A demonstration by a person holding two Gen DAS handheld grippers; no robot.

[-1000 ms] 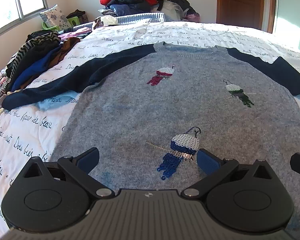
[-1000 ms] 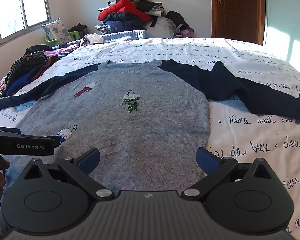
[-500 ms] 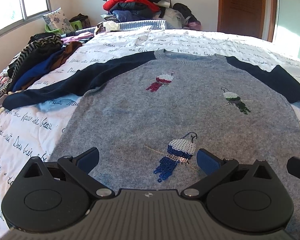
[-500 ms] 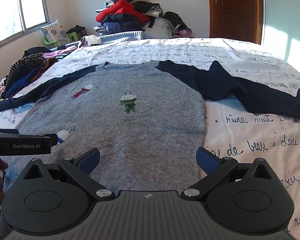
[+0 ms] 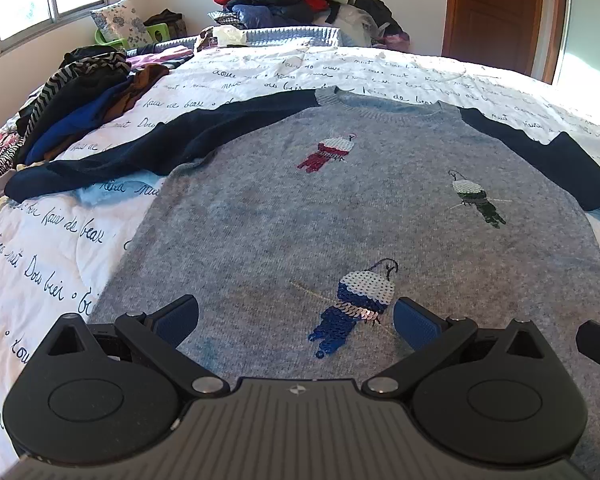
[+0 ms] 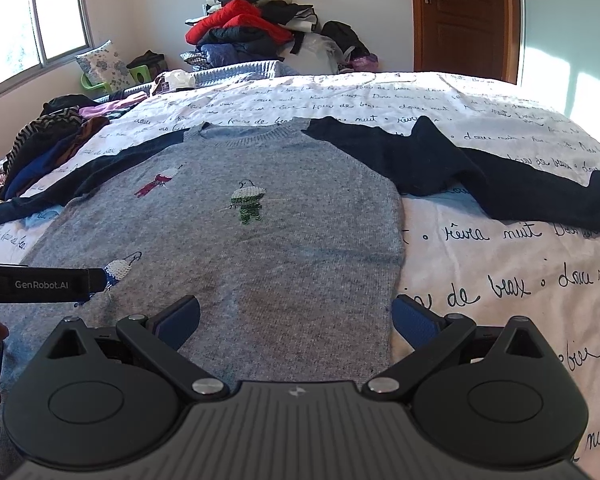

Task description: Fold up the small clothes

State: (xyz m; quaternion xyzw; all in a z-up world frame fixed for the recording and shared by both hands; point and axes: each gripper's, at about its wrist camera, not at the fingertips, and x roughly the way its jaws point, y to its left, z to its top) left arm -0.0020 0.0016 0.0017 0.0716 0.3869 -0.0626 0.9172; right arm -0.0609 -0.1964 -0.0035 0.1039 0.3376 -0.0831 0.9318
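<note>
A grey sweater (image 5: 340, 216) with navy sleeves and sequined birds lies spread flat, front up, on a white bedspread (image 6: 500, 280) printed with cursive script. Above its hem, the left gripper (image 5: 296, 316) and right gripper (image 6: 296, 314) both hover with jaws wide, holding nothing. Loose clothes (image 5: 80, 96) crowd the bed's left edge; a clothes heap (image 6: 252, 24) rises by the far wall, between window (image 6: 32, 20) and wooden door (image 6: 464, 16).

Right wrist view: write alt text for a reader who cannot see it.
A grey sweater with navy sleeves and sequin birds lies flat, front up, on a white bedspread printed with script. The open right gripper hovers over its hem, the left gripper entering from the left. Piled clothes and a wooden door stand behind.
</note>
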